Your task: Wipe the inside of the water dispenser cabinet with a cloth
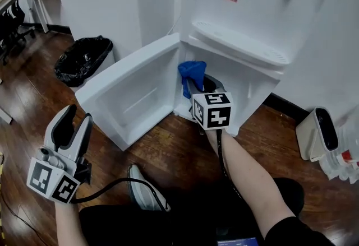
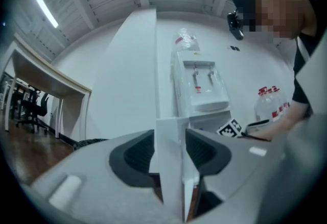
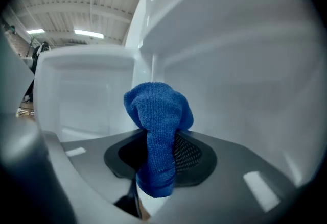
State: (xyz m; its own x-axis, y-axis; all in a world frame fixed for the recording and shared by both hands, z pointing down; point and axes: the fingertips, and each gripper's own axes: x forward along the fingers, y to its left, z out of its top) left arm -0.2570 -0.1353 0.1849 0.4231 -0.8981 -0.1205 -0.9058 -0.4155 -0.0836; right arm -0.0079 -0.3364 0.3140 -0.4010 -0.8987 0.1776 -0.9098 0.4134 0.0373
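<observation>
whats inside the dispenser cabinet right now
The blue cloth, clamped in the right gripper, and bare white cabinet walls. The floor behind the gripper is covered.

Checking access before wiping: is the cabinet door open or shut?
Open: the cabinet door stands swung out leftward; the right gripper holds a blue cloth in the opening.

left gripper (image 1: 77,118): jaws apart, empty | right gripper (image 1: 198,79): arm outstretched, clamped on cloth (image 1: 190,70)
</observation>
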